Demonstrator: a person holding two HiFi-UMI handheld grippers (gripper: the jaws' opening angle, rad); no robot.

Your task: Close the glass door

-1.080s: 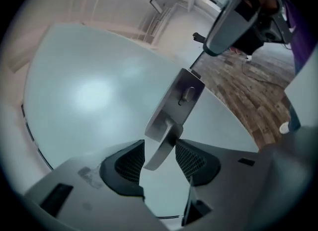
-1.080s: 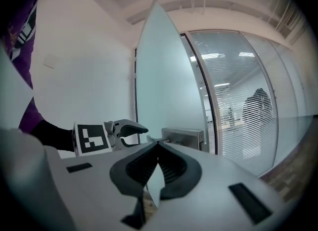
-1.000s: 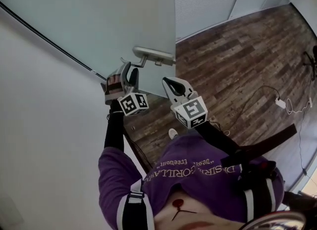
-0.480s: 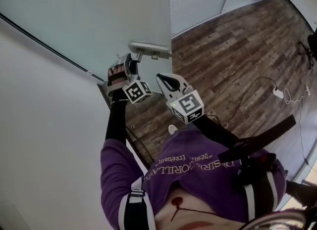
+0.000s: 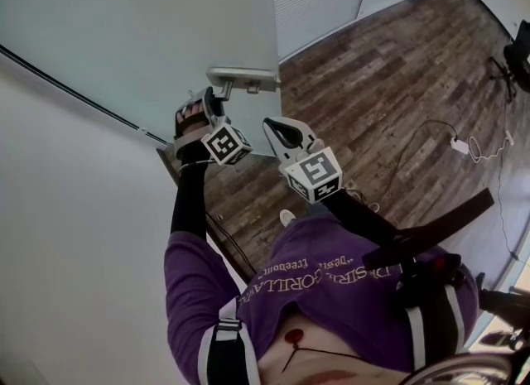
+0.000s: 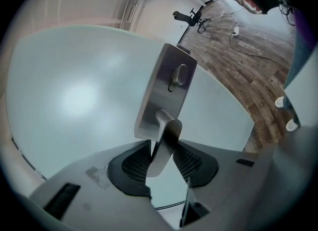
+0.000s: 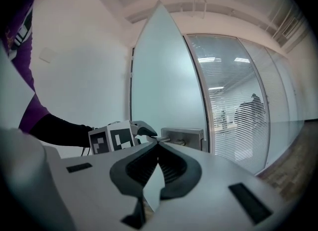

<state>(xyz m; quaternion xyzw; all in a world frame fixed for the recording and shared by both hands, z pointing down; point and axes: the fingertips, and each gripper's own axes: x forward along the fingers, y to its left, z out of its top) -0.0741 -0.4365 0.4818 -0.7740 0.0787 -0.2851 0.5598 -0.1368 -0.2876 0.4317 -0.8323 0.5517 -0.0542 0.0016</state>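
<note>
Barely gripped: the left gripper (image 6: 161, 150) has just been closing on the handle (image 6: 166, 135) of the glass door (image 5: 149, 36), which stands open ahead.
Its pads touch only the smooth lever's end, so a hard pull could slip it free; the right gripper (image 7: 158, 148) is closed and empty.

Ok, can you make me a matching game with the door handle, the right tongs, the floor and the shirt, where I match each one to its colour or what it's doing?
Things:
1. door handle
2. right tongs
3. floor
4. shirt

Matches:
A. purple
B. shut, with nothing in them
C. brown wood planks
D. between the left tongs

Pairs: 1-D, 2-B, 3-C, 4-A.

The left tongs have just been closing, and their pads now press on the door handle.
</note>
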